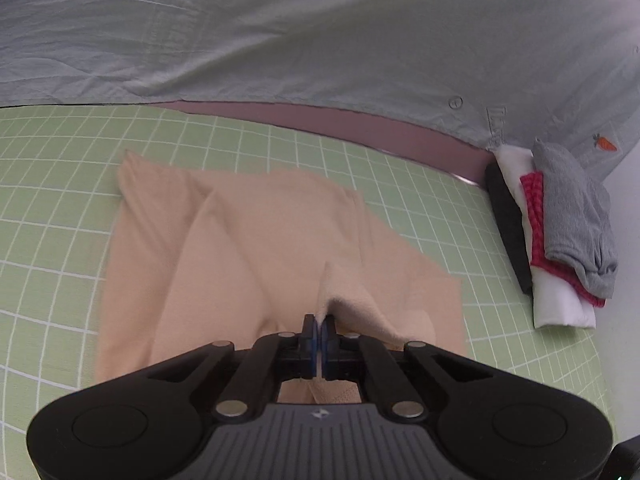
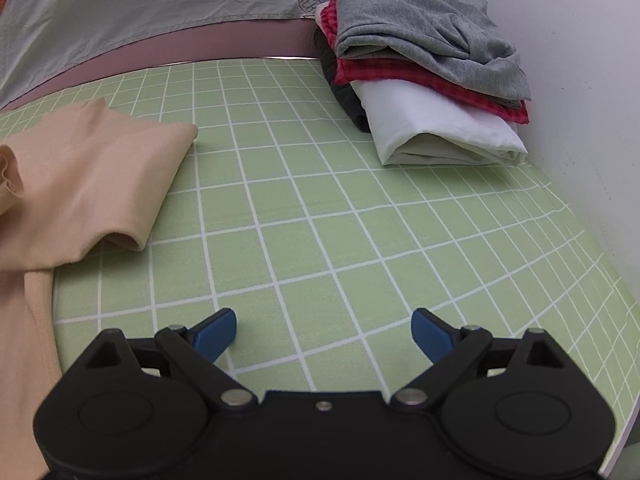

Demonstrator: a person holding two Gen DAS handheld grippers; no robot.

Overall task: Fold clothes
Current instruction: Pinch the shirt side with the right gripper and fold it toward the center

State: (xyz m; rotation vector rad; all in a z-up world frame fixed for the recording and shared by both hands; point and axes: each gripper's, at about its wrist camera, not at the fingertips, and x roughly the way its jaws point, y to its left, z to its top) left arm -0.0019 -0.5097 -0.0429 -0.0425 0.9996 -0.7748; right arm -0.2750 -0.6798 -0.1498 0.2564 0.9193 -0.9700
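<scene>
The left tongs (image 1: 319,330) are pinched closed on a raised fold of the peach garment (image 1: 256,240), which lies on the green grid mat (image 1: 60,208). The right tongs (image 2: 324,330) hang wide open, holding nothing, above the mat beside the garment. A pile of folded clothes (image 2: 432,80) sits at the mat's far corner.

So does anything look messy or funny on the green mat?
A little. The grey garment topping the folded pile is rumpled and droops over its edge, unlike the neat white piece below. The peach garment is bunched where the left gripper pinches it, which is just folding in progress.
</scene>
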